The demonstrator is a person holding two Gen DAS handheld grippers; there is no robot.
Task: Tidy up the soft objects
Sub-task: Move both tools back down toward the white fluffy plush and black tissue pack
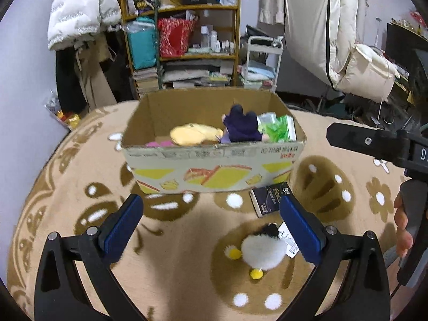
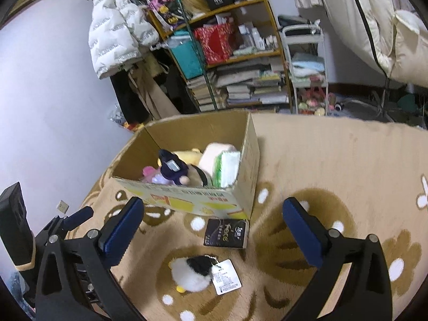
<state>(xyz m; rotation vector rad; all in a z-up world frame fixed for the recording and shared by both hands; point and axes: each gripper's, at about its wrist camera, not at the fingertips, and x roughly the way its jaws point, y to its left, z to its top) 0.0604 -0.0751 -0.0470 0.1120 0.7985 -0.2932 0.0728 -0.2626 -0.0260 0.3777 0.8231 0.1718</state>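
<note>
A white fluffy penguin plush (image 1: 263, 251) with yellow feet and a paper tag lies on the rug in front of a cardboard box (image 1: 214, 171); it also shows in the right wrist view (image 2: 191, 274). The box (image 2: 242, 184) holds a yellow plush (image 1: 192, 133), a dark purple plush (image 1: 242, 127), a pink item and green tissue packs (image 1: 281, 129). My left gripper (image 1: 211, 224) is open and empty, above the rug, the penguin near its right finger. My right gripper (image 2: 214, 230) is open and empty, above the penguin and a dark tissue pack (image 2: 226, 234).
The dark tissue pack (image 1: 270, 199) lies by the box's front right corner. The tan patterned rug (image 1: 80, 187) covers the floor. Behind the box stand a cluttered shelf (image 1: 184, 42), a white cart (image 1: 260, 61) and hanging coats. A wall runs along the left.
</note>
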